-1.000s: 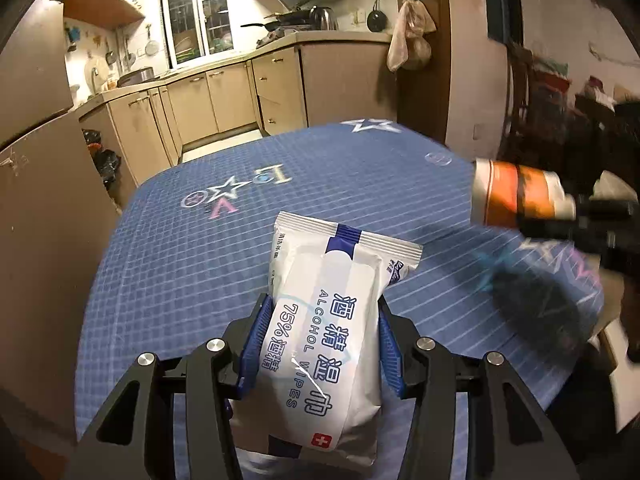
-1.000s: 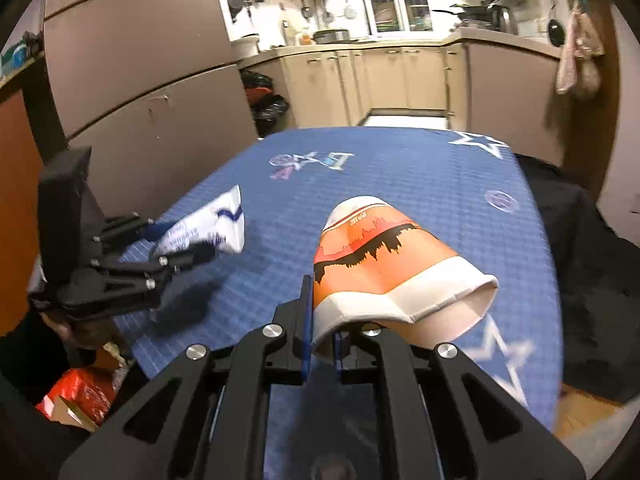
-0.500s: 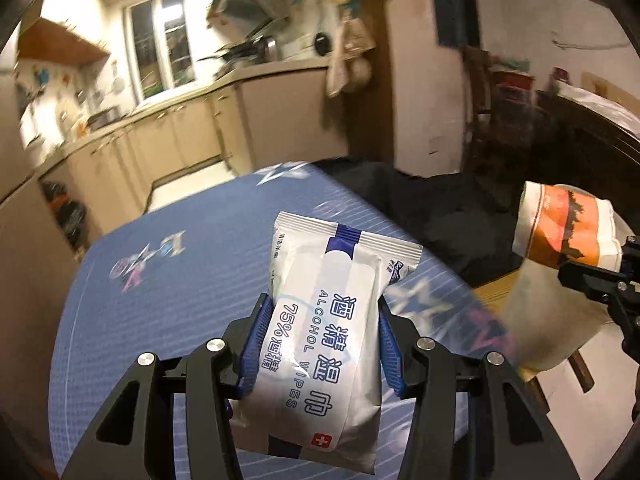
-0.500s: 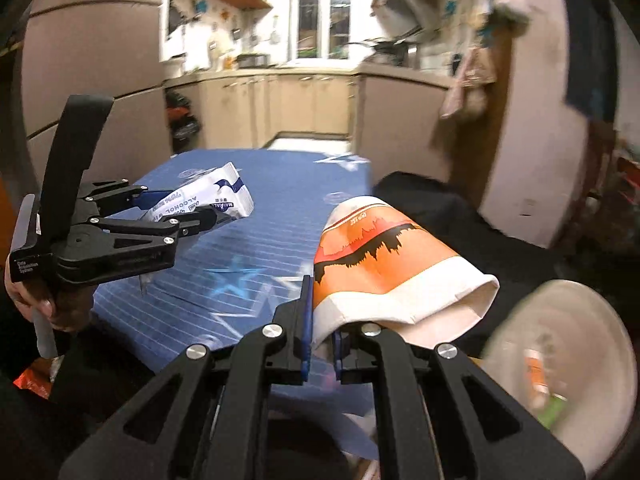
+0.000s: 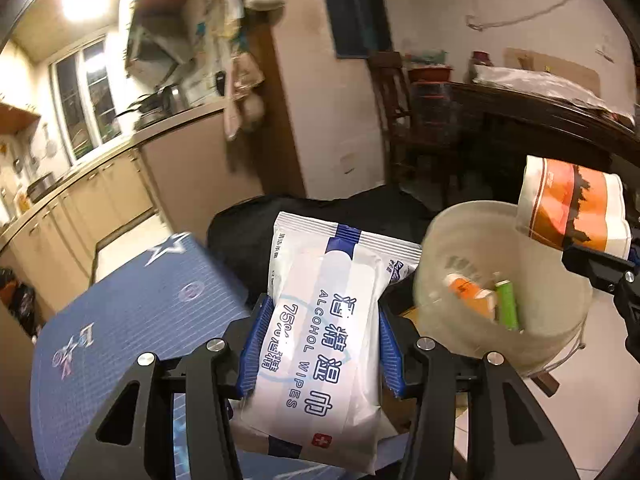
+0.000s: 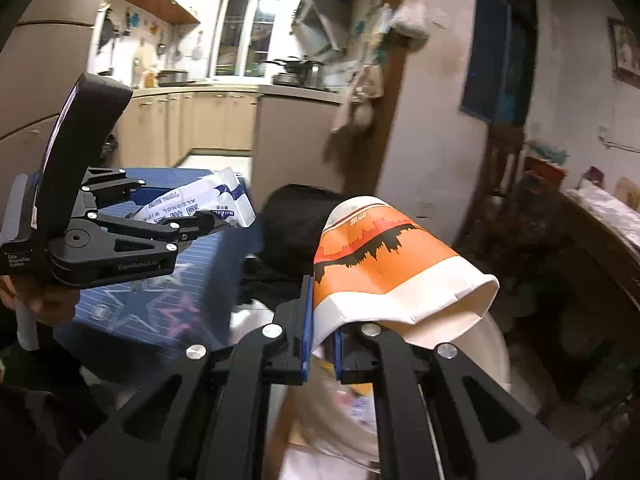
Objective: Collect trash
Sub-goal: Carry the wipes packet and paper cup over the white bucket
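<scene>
Kitchen backdrop has swung; both claws have left the tabletop (image 5: 132, 312) for the bin (image 5: 560, 344). Left claw (image 5: 320, 320) grips wipes pack (image 5: 332, 320), right claw (image 6: 320, 336) pinches cup (image 6: 384, 264) over bin; drop looks next.

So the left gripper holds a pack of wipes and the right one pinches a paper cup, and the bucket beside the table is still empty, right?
Not quite. The bucket is not empty: the left wrist view shows a green tube and an orange-and-white item inside. The rest holds: left gripper grips the wipes, right gripper pinches the cup.
</scene>
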`<move>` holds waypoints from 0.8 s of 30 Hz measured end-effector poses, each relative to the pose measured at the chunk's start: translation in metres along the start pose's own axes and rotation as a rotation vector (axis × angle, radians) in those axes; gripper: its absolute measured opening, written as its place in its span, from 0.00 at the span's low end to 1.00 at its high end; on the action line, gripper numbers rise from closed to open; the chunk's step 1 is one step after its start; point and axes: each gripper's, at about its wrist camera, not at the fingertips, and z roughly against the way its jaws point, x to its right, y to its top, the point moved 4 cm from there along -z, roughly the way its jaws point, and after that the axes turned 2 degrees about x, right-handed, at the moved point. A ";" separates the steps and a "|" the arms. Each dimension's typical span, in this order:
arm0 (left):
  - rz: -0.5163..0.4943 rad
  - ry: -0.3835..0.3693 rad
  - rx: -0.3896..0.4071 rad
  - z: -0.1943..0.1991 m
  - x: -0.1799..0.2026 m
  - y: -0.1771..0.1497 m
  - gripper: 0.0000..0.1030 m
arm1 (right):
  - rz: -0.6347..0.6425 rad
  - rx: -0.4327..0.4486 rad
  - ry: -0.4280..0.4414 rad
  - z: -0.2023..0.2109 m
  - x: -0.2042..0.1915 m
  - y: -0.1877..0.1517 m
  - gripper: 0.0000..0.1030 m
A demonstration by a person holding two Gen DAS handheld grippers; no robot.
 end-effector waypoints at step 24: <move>-0.147 -0.134 -0.031 -0.069 0.121 0.039 0.50 | 0.073 -0.171 -0.255 -0.022 0.100 -0.045 0.06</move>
